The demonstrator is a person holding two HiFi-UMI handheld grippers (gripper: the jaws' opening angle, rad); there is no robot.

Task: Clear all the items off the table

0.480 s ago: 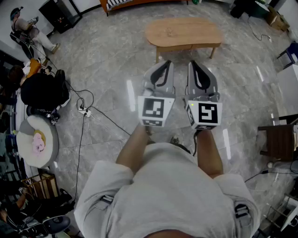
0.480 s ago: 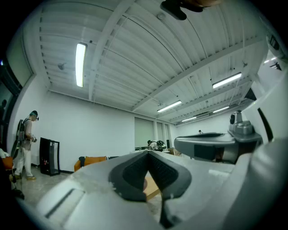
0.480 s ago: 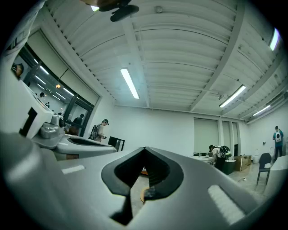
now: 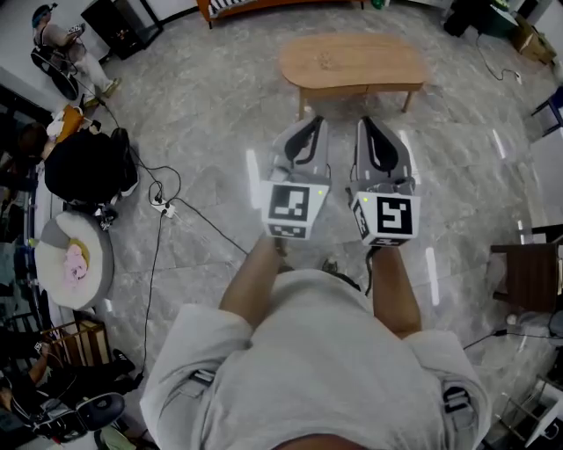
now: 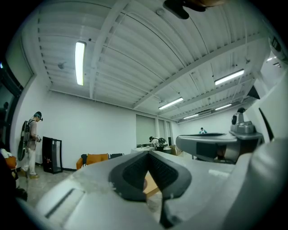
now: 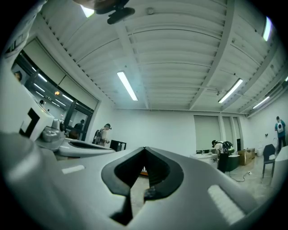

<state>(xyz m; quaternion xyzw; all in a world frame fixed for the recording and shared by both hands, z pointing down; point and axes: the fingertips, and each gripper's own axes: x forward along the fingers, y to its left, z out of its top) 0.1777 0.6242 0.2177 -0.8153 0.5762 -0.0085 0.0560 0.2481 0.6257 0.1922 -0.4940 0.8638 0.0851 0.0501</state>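
Head view: left gripper (image 4: 312, 123), right gripper (image 4: 368, 125) side by side, fingers closed, empty. Wooden surface (image 4: 378, 61) well ahead, items indiscernible. Approach step; next: close in, open fingers.

"What did the floor look like?"

"Grey polished stone floor (image 4: 202, 123), glossy, with streaks of reflected light. Black cables (image 4: 155, 264) trailed over it to a power strip (image 4: 161, 209)."

"And the furniture?"

"A low oval wooden surface (image 4: 352, 61) stood ahead. An orange sofa (image 5: 96, 158) sat by the white wall (image 5: 103, 130), with a black cabinet (image 4: 119, 25) off to its left. A round grey cushion (image 4: 92, 242) lay at the left edge and a dark wooden chair (image 4: 528, 274) stood at the right."

"Overhead?"

"A white ribbed ceiling (image 6: 171, 54) crossed by beams, with long tube lights (image 5: 80, 63) burning. A pale blind (image 6: 208, 134) covered a far window, and dark glass panels (image 6: 67, 90) ran along one side."
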